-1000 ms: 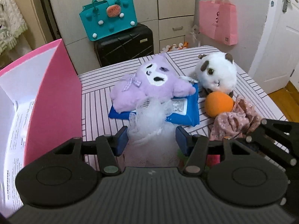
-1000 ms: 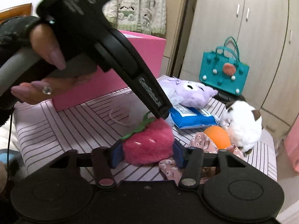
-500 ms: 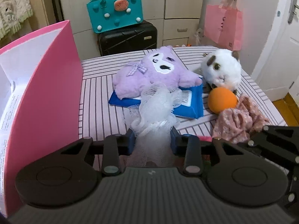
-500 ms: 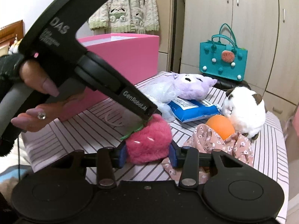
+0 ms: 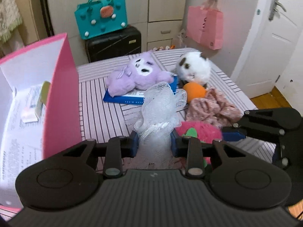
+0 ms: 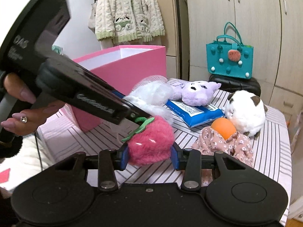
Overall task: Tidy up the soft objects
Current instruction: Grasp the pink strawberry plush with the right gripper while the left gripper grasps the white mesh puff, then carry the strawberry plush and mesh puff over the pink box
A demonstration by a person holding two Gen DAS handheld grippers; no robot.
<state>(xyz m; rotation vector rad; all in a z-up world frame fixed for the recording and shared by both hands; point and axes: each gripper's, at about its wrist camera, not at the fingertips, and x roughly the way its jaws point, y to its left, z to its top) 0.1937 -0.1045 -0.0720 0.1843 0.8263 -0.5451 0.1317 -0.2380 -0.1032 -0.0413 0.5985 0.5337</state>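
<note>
A: Left claw [image 5: 153, 141] is level and pointing out over the pink-and-white striped table [image 5: 98, 113], its blue pads pinched in on a white mesh bath pouf [image 5: 161, 106]. The pouf's bulk stands up ahead of the pads, long axis running away from the camera toward the round white-and-brown plush animal [image 5: 193, 69].

B: And the right claw [image 6: 149, 156]?

A: Narrowed onto a fuzzy pink strawberry plush [image 6: 150, 141], pads pressing both its sides. The green felt leaves [image 6: 140, 127] point up and left, so the berry's long axis tilts that way, stem end toward the tall pink cardboard box [image 6: 128, 68].

B: The hand [image 6: 22, 111] holding the left tool?

A: In the right wrist view it wraps the grey handle, fingers curled, long pale nails showing, with the black body slanting down toward the strawberry and ending just over the leaves.

B: Where does everything sit relative to the box?

A: The pouf is just right of the box's near corner, lifted off the table. The strawberry is right of that, close beside the left claw. Farther right, a purple plush toy [image 5: 136, 76] lies across a blue wet-wipes pack [image 5: 130, 98]. An orange ball [image 5: 194, 90] touches the white plush, next to a crumpled pink floral cloth [image 5: 210, 109].
</note>
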